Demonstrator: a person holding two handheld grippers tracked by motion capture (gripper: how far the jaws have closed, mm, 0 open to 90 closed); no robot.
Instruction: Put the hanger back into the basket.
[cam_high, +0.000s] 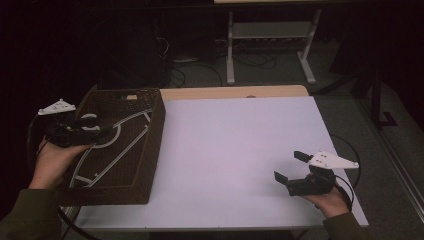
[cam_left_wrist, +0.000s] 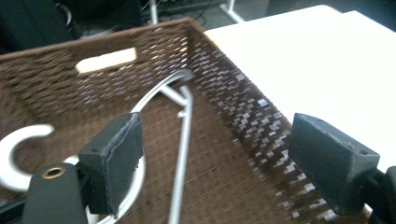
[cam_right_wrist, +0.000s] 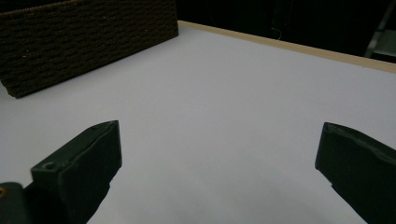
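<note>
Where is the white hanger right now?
The white hanger lies flat inside the brown woven basket at the table's left in the high view, under the left gripper.

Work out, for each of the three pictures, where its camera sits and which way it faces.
High view: above the person's side, looking forward and down on the table; both hands, left gripper, right gripper.
Left gripper view: on the left gripper, looking into the basket at the white hanger; open jaws.
Right gripper view: on the right gripper, facing across the table; open jaws.
Shared: all three show the basket.
</note>
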